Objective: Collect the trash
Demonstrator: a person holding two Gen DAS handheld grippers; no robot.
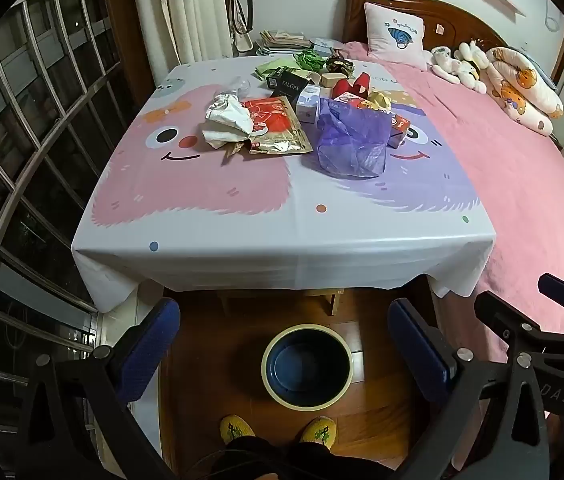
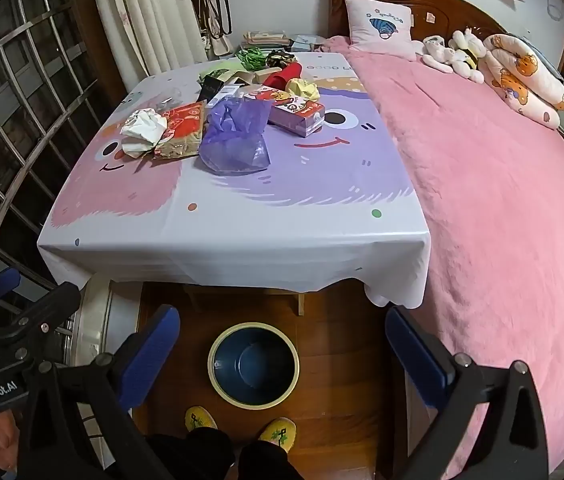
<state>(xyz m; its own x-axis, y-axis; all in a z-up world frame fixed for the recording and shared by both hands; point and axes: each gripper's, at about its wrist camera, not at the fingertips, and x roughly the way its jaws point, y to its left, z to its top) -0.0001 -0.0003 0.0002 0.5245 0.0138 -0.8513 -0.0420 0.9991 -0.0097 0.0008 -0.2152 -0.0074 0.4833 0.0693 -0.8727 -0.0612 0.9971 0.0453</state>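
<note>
Left wrist: bin [image 1: 306, 364] on floor, trash pile [image 1: 306, 120] on table [image 1: 282, 248].

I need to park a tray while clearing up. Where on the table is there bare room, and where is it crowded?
The near half of the tablecloth is bare, from the front edge up to the purple bag and gold-and-red pouch. The far half is crowded with boxes and wrappers, the crumpled white paper included.
</note>
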